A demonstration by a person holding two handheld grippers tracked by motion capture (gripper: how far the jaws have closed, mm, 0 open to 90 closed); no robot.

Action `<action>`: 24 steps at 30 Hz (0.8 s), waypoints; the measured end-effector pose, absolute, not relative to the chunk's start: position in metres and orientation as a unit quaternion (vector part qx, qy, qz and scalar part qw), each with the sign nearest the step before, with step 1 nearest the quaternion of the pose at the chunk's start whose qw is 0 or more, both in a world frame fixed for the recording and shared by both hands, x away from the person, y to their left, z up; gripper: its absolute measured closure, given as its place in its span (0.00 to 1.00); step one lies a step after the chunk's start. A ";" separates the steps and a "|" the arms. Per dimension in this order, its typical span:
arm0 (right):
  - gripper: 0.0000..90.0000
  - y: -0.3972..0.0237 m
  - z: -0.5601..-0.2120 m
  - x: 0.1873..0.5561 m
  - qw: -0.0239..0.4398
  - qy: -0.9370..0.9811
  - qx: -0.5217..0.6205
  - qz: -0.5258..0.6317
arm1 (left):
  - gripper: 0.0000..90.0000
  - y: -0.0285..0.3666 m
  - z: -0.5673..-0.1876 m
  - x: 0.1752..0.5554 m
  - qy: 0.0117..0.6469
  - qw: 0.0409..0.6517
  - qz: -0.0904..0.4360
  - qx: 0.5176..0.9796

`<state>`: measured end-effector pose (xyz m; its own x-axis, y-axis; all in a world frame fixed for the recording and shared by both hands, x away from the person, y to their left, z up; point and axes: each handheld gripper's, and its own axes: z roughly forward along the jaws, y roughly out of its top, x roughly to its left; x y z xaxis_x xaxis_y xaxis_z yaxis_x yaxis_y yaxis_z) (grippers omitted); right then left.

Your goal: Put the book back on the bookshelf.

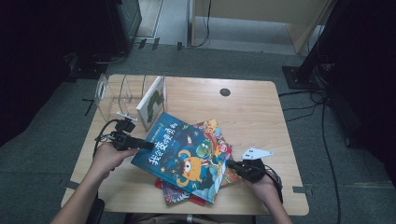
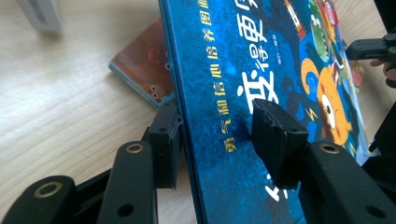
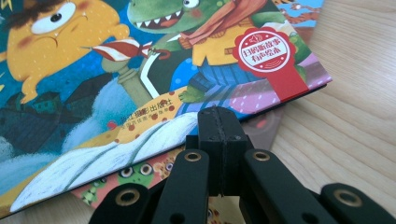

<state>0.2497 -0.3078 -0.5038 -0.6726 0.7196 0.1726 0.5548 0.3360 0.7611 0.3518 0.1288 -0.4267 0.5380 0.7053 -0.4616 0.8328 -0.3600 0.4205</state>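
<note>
The blue book (image 2: 261,70) is flat, stiff and a bit slippery, so its spine edge is the best spot to pinch. That edge sits between the left gripper's (image 2: 219,140) jaws, which squeeze it. The right gripper (image 3: 219,140) is closed tight, its tip beside the book's other edge.
</note>
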 end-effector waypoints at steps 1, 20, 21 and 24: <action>1.00 -0.307 -0.504 0.250 0.098 0.812 0.390 0.422 | 0.62 0.130 -0.421 0.352 0.470 0.318 -0.105 0.817; 1.00 -0.296 -0.505 0.262 0.088 0.818 0.372 0.431 | 0.71 0.128 -0.362 0.366 0.474 0.324 -0.157 0.804; 1.00 -0.296 -0.505 0.263 0.087 0.817 0.372 0.433 | 0.72 0.128 -0.361 0.366 0.475 0.323 -0.160 0.802; 1.00 -0.295 -0.506 0.265 0.085 0.816 0.372 0.434 | 0.75 0.126 -0.357 0.367 0.469 0.303 -0.167 0.813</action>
